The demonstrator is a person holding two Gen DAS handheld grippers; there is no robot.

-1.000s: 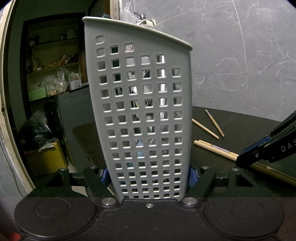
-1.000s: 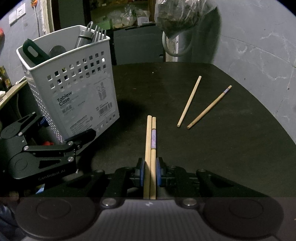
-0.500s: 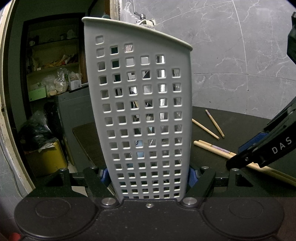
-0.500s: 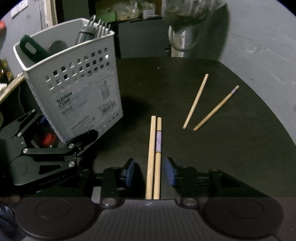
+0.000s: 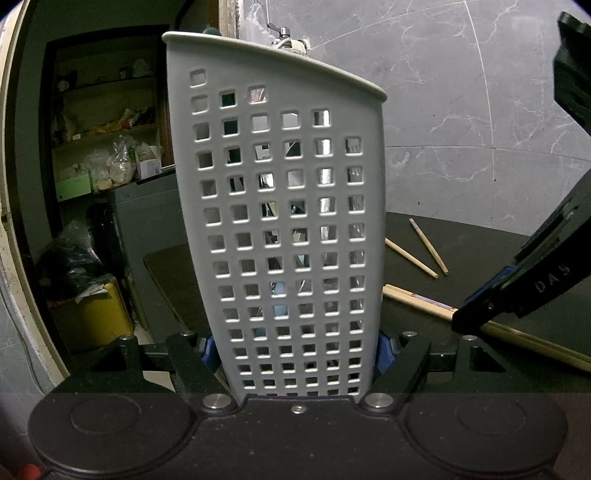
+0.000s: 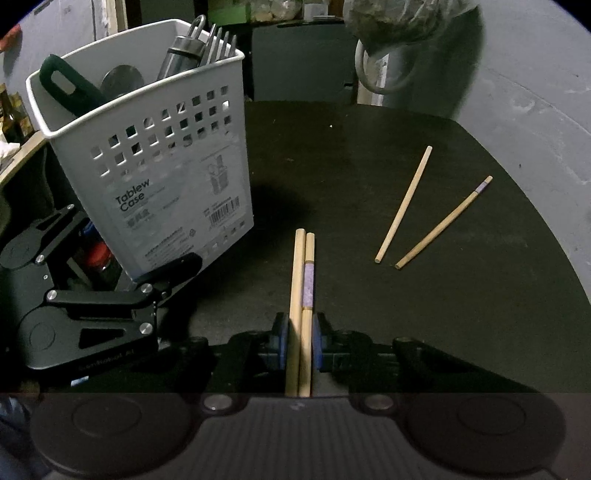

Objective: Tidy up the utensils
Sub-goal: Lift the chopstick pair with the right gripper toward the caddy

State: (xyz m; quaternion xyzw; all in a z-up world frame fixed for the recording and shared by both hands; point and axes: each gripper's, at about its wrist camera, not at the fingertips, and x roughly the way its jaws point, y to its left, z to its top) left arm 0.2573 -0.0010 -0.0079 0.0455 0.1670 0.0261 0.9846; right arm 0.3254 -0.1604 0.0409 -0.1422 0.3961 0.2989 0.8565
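A white perforated utensil case (image 5: 291,221) stands on the dark table, holding forks, a green-handled tool and other metal utensils (image 6: 199,44). My left gripper (image 5: 295,350) is shut on the base of the case; the case also shows in the right wrist view (image 6: 159,173). My right gripper (image 6: 299,339) is shut on a pair of wooden chopsticks (image 6: 303,280), one with a purple band, held a little above the table. Two more chopsticks (image 6: 424,210) lie loose on the table to the right. The right gripper also shows in the left wrist view (image 5: 517,288).
The dark table (image 6: 369,147) ends in a curved edge near the grey marble wall (image 5: 461,110). A plastic bag (image 6: 402,22) hangs beyond the far edge. Cluttered shelves (image 5: 107,147) and a yellow box (image 5: 92,314) stand left of the table.
My right gripper opened around the chopstick pair half a second ago and has now closed on it again, lifting it slightly. The left gripper and case have not moved.
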